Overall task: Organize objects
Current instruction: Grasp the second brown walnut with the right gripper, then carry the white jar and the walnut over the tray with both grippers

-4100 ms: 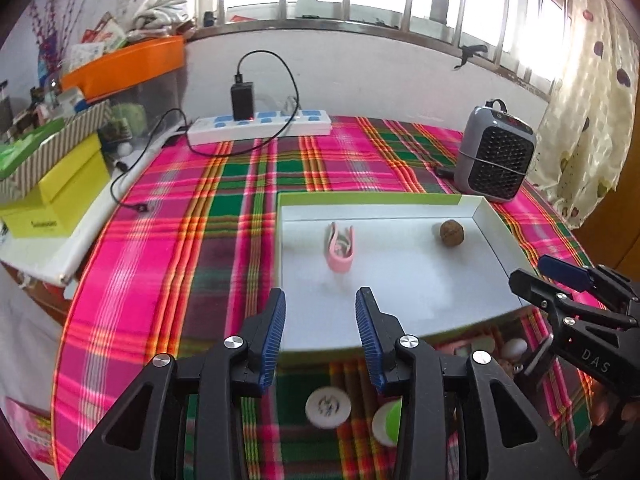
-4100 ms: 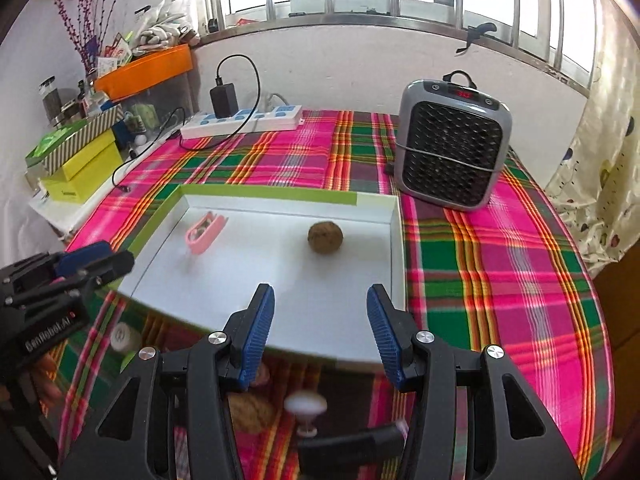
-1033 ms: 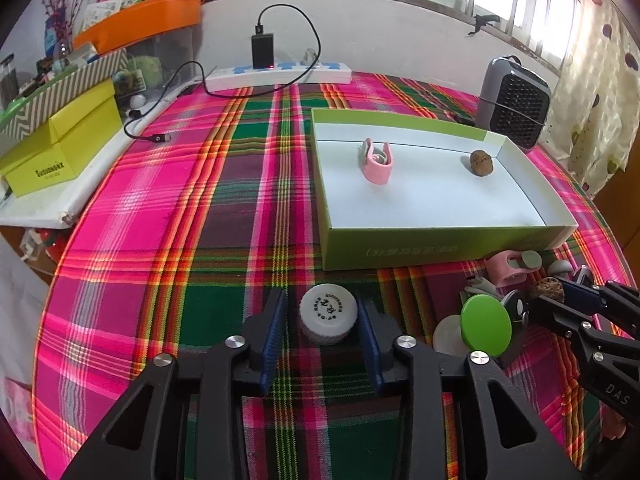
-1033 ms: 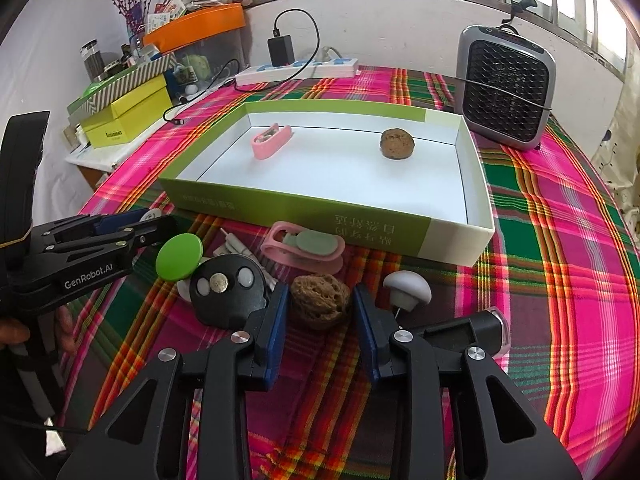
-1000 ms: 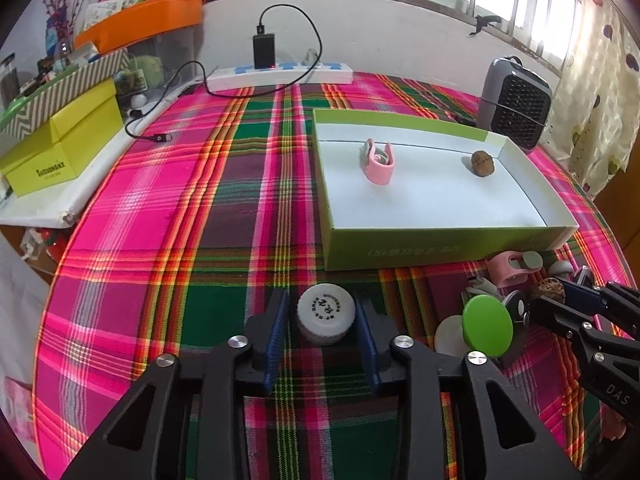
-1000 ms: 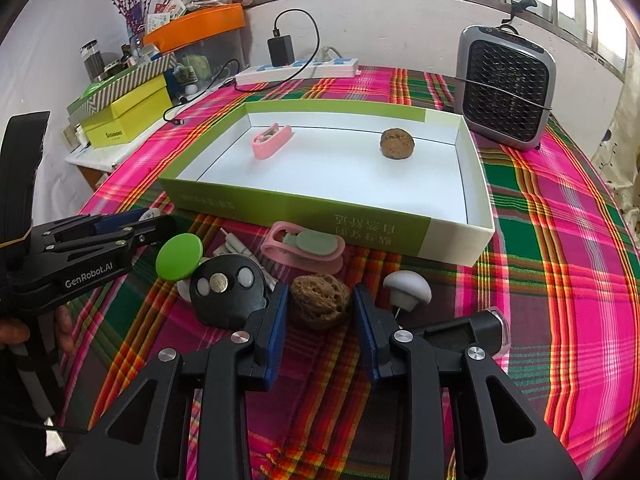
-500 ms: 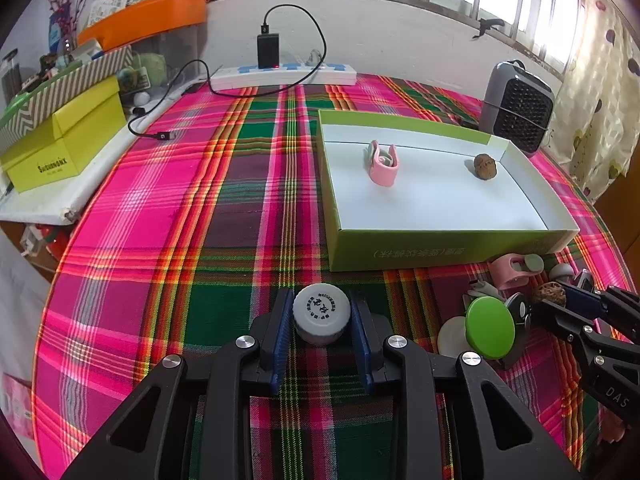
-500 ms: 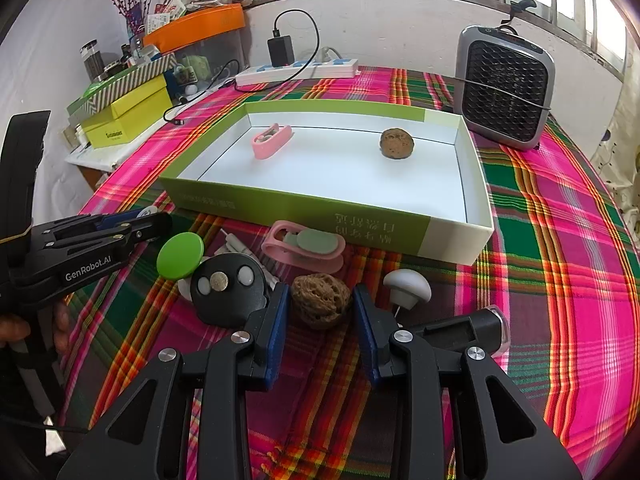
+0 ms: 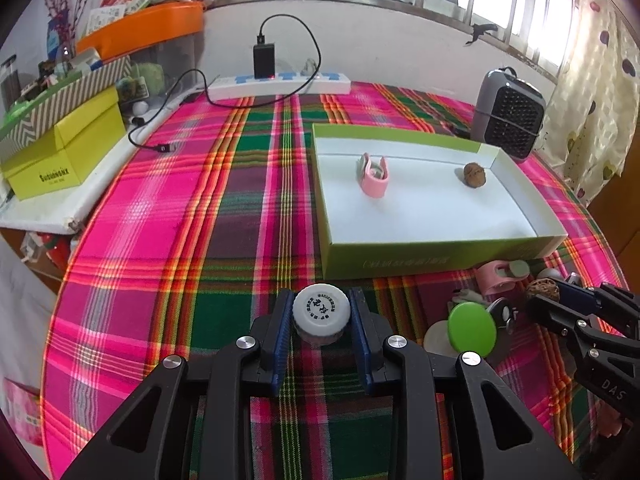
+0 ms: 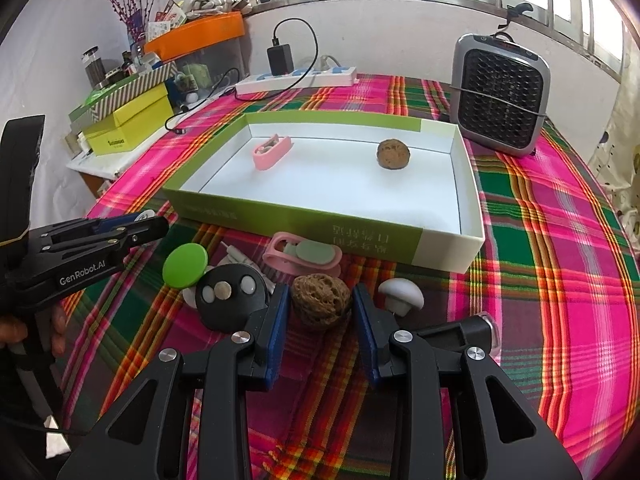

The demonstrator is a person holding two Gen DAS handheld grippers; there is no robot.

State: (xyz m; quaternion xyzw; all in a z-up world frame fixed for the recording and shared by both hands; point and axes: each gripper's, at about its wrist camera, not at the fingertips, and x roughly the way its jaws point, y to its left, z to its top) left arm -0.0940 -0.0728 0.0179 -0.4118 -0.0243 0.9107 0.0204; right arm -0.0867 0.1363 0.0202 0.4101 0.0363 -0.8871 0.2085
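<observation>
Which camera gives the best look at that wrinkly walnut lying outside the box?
The right wrist view. There the walnut sits large and unobstructed between the right gripper fingers, its ridged shell sharp. The left wrist view shows the walnut only as a small brown lump at the right edge, partly hidden behind the right gripper's tip.

Plaid tablecloth (image 9: 192, 216) covers the counter. Grey fan heater (image 10: 500, 100) at the far right, white power strip (image 9: 280, 82) along the wall with a black charger (image 9: 264, 60) plugged in. Yellow box (image 9: 60, 152) far left, orange bin (image 10: 196, 34) behind it.
</observation>
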